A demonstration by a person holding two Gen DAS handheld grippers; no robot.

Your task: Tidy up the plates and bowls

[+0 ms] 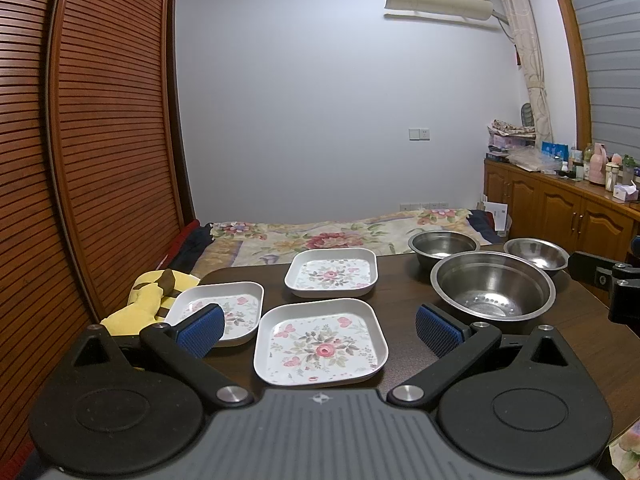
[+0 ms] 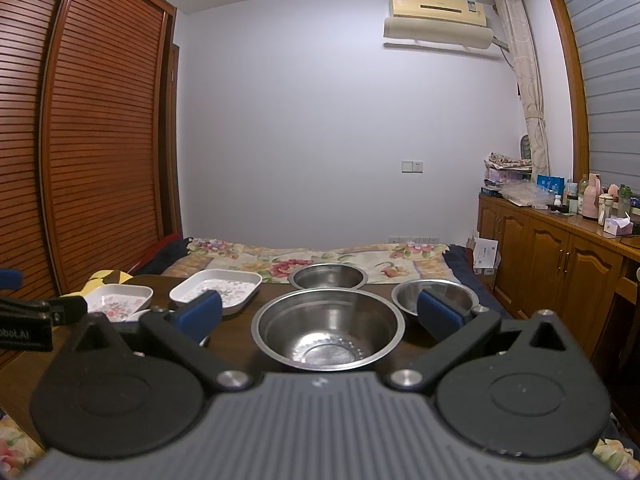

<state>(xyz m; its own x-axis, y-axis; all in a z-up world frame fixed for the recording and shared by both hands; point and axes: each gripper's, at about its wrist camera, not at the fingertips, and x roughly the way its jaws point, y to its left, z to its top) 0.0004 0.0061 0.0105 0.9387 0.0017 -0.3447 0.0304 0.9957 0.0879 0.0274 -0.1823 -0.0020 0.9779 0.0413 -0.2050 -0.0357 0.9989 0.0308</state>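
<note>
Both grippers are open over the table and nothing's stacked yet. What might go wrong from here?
1. The left plate sits at the table edge beside the yellow plush toy; a nudge could tip it off.
2. The near plate is wide and shallow, so the left gripper may slip off its thin rim.
3. The large steel bowl before the right gripper is smooth and close to two smaller bowls; it may slide and knock them.

You get dim, cool, even indoor light, perhaps from ceiling fixtures; faint glare sits inside the large steel bowl (image 2: pixel 327 330), and fisheye bending warps both views' edges.
</note>
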